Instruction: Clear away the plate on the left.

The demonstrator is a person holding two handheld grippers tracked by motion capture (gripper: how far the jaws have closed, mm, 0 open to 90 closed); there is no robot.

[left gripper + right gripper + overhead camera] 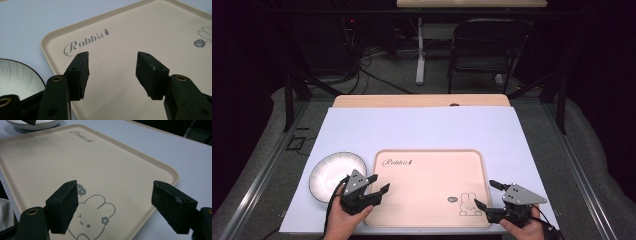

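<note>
Left gripper and right gripper gaping, empty, over tray; bowl partly hidden.

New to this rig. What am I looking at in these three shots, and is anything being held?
No robot arm here: a person holds a hand-held claw in each hand. The high view looks down on the table from above the person's side; the left claw is over the beige tray's near left corner, and the right claw is at its near right corner. The other two pictures come from cameras riding on each claw, looking along its two black jaws. On the pale sheet lie the tray, printed with a rabbit drawing, and a white bowl to its left. Both claws are open and hold nothing.
</note>
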